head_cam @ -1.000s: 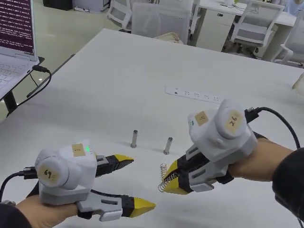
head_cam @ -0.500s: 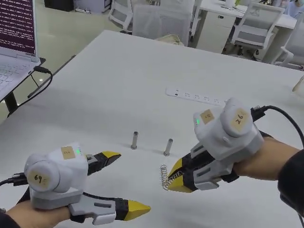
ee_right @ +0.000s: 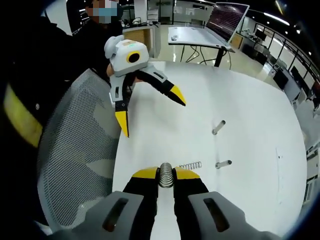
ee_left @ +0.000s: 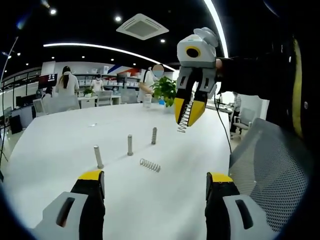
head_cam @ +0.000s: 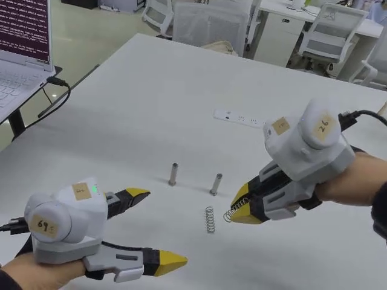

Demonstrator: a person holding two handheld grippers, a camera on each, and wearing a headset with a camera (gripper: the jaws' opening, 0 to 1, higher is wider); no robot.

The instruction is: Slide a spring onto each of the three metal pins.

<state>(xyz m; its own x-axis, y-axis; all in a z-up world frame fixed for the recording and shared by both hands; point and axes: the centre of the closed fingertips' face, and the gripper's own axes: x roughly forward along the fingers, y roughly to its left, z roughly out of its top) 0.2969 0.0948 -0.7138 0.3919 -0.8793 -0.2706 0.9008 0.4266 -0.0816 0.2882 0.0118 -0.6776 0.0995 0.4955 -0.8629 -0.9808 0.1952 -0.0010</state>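
Right gripper point(head_cam: 240, 208) lifted spring point(head_cam: 232, 211) off white table point(head_cam: 151, 103); chairs point(head_cam: 320, 36) beyond

Bright, even overhead light; ceiling strips point(ee_left: 100, 47) glare across the top of the left gripper view. The lying spring point(head_cam: 210, 219) casts a faint, soft shadow on the white surface point(head_cam: 181, 103). Both gripper views warp near their edges.

The jaws hide part of the held spring point(head_cam: 232, 212).

Two bare upright pins point(head_cam: 173, 174), loose spring point(head_cam: 210, 219) flat at their five o'clock, second spring point(head_cam: 231, 212) nipped in right gripper point(head_cam: 239, 208).
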